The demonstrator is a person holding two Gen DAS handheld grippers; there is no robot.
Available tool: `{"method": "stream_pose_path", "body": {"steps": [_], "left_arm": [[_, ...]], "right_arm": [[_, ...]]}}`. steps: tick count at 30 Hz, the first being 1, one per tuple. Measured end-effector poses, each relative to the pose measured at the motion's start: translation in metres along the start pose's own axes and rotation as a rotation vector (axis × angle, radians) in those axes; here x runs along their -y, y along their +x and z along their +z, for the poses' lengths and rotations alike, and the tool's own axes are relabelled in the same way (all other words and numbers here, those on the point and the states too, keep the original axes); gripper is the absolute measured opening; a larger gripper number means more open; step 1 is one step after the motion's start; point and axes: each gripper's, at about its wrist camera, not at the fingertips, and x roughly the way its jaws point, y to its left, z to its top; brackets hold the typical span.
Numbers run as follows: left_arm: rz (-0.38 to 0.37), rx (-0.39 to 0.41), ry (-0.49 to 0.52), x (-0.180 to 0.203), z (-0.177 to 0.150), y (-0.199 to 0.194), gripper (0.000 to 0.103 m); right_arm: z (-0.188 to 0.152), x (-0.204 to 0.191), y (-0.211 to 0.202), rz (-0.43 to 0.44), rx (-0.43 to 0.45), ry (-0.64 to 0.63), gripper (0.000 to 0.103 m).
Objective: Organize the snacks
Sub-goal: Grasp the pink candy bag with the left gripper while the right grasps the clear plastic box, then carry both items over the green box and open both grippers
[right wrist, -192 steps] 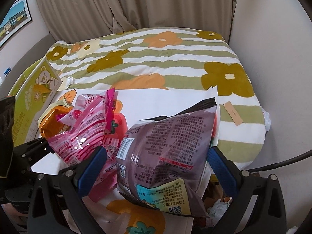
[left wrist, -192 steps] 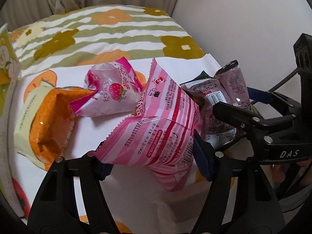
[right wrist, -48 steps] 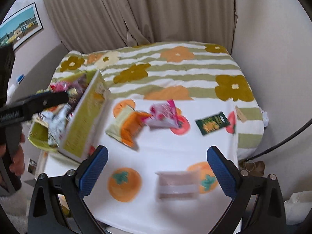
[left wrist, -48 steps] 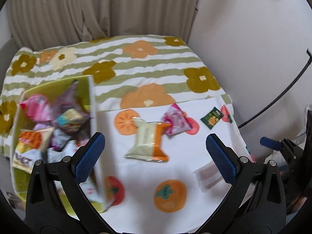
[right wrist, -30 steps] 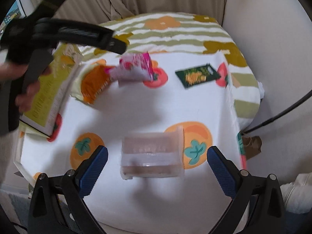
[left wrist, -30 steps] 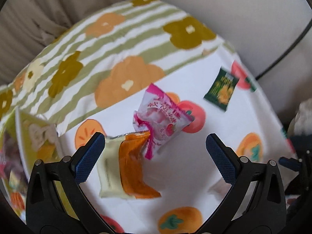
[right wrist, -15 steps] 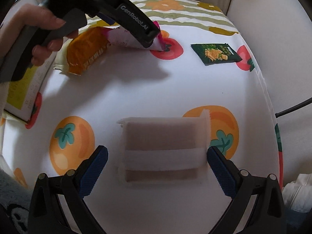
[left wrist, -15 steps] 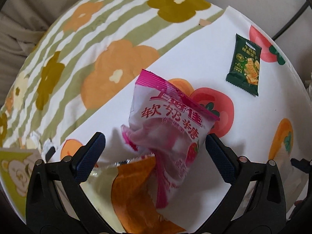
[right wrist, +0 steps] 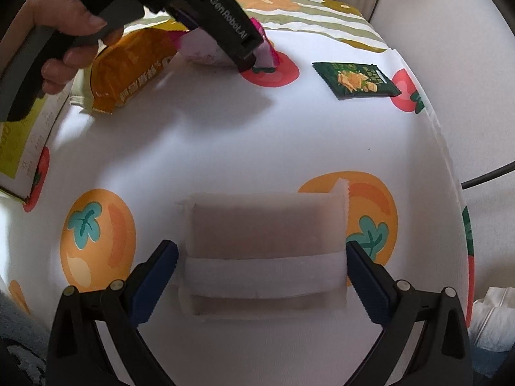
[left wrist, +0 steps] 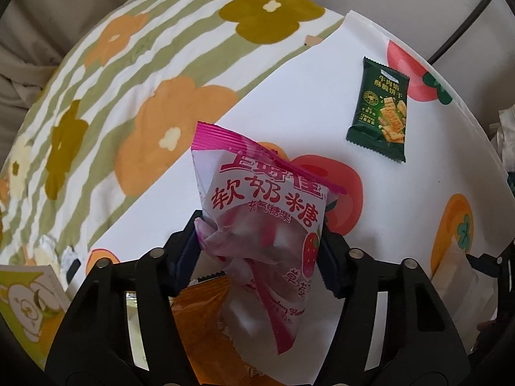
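My left gripper [left wrist: 259,234] is closing on a pink strawberry candy bag [left wrist: 257,193], and its pads press the bag's crumpled sides. Part of the bag lies over an orange snack packet [left wrist: 206,321]. In the right wrist view a hand [right wrist: 61,16] holds that left gripper [right wrist: 254,54] down on the pink bag [right wrist: 202,48], beside the orange packet [right wrist: 128,67]. My right gripper [right wrist: 260,251] is open. Its blue fingers stand on either side of a flat white-wrapped snack [right wrist: 264,234] without touching it. A small dark green cracker packet [right wrist: 354,80] lies apart at the far right.
The snacks lie on a white cloth printed with orange and red fruit [right wrist: 225,135]. A yellow-green carton [right wrist: 19,148] stands at the cloth's left edge. Beyond the cloth is flowered, striped bedding [left wrist: 128,64]. A black cable [right wrist: 489,173] hangs off the right side.
The left gripper came down over the pink bag and its jaws closed from wide open onto it. The right gripper sank closer to the white-wrapped snack, which now sits between its fingers.
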Motion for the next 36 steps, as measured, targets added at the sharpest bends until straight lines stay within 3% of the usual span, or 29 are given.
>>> {"method": "stream_pose_path", "body": {"steps": [13,14,17,21,28,36], "left_arm": [[-0.024,0.035,-0.044,0.008,-0.003,-0.020,0.054],[-0.026,0.039,-0.051,0.009,-0.003,-0.023,0.054],[-0.032,0.054,-0.075,0.010,-0.003,-0.032,0.054],[-0.047,0.080,-0.114,0.013,-0.003,-0.047,0.054],[-0.063,0.155,-0.184,0.022,-0.006,-0.091,0.054],[-0.040,0.284,-0.298,0.021,-0.021,-0.168,0.054]], "right_arm": [[0.002,0.003,0.005,0.055,0.017,0.028,0.101],[0.002,0.003,0.004,0.054,0.021,0.025,0.099],[0.005,0.009,0.002,0.062,0.044,0.002,0.081],[0.006,0.010,-0.005,0.067,0.056,-0.010,0.072],[0.007,0.031,-0.034,0.094,0.115,0.008,0.072],[0.020,0.047,-0.088,0.097,0.191,-0.042,0.072]]}}
